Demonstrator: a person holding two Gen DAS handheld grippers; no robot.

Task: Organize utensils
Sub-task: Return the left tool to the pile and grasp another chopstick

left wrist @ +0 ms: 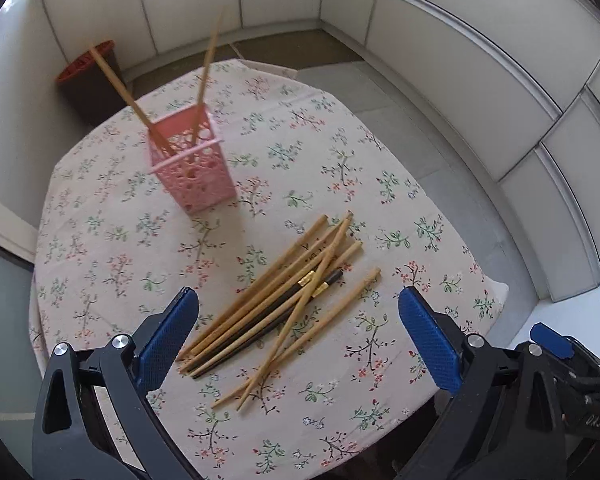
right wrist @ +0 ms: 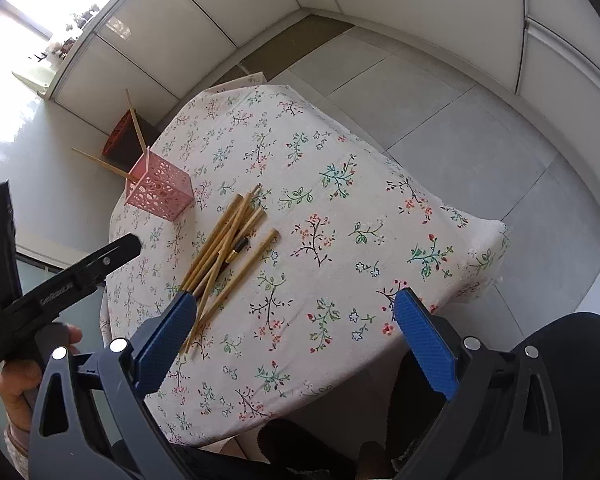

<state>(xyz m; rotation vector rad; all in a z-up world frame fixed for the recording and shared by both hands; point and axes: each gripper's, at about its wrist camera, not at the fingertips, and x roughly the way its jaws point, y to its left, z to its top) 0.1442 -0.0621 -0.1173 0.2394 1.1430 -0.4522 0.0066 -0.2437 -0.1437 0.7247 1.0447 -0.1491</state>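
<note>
A pile of several wooden chopsticks [left wrist: 284, 296], with dark ones among them, lies on the floral tablecloth [left wrist: 120, 240]. It also shows in the right wrist view [right wrist: 224, 248]. A pink perforated holder [left wrist: 192, 168] stands behind the pile with two chopsticks [left wrist: 204, 76] leaning in it; it also shows in the right wrist view [right wrist: 160, 194]. My left gripper [left wrist: 298, 320] is open and empty, hovering over the near end of the pile. My right gripper [right wrist: 294, 324] is open and empty above the table's near part, to the right of the pile. The left gripper's body [right wrist: 60, 280] shows at the left in the right wrist view.
A dark bin with a red rim [left wrist: 88, 76] stands on the floor behind the table. White cabinet panels [left wrist: 480, 100] line the walls. Grey floor tiles [right wrist: 480, 140] lie to the right of the table. The table edge [right wrist: 480, 280] falls off at the right.
</note>
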